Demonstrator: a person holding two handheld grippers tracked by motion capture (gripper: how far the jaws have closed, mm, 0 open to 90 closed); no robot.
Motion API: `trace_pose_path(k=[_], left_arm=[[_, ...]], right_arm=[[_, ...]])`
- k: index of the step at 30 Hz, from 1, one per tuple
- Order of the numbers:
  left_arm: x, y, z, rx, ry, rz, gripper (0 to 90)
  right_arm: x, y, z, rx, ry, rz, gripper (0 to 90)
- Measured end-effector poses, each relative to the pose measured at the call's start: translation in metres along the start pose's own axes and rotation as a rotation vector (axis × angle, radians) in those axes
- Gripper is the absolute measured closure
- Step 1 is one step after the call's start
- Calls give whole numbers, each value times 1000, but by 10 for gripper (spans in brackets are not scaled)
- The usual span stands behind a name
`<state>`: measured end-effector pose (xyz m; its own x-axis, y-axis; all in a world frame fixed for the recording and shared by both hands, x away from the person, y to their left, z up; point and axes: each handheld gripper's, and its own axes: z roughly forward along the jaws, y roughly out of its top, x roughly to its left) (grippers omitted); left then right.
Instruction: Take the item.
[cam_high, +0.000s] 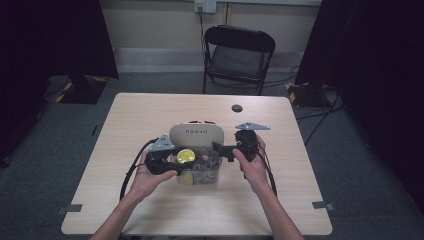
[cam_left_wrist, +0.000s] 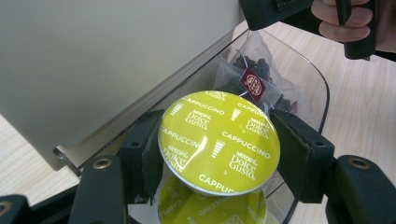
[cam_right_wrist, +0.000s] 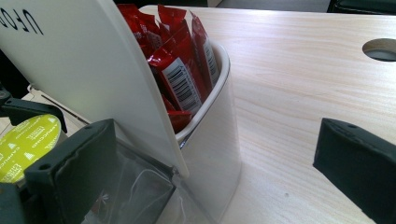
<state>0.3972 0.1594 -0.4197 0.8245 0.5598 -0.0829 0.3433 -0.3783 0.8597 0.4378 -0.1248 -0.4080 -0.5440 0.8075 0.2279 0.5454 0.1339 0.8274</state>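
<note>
Now on my wooden table (cam_high: 150, 115) stands the cream organizer (cam_high: 196, 135) with its clear drawer (cam_left_wrist: 308, 79) pulled out. My right gripper (cam_right_wrist: 224, 168) gapes wide beside it, gripping nothing. My left gripper (cam_left_wrist: 217, 154) clamps the yellow-green cappuccino capsule (cam_left_wrist: 219, 142) just above that drawer.

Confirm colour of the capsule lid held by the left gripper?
Yellow-green foil with white Cappuccino and Dolce Gusto print on the capsule, clamped in the left gripper. Clearest in the left gripper view.
</note>
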Motion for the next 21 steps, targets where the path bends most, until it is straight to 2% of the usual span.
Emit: trace_pose_path(k=[21], left_arm=[[-2, 3, -20, -49, -16, -16, 382]], right_arm=[[0, 0, 0, -2, 1, -4, 0]])
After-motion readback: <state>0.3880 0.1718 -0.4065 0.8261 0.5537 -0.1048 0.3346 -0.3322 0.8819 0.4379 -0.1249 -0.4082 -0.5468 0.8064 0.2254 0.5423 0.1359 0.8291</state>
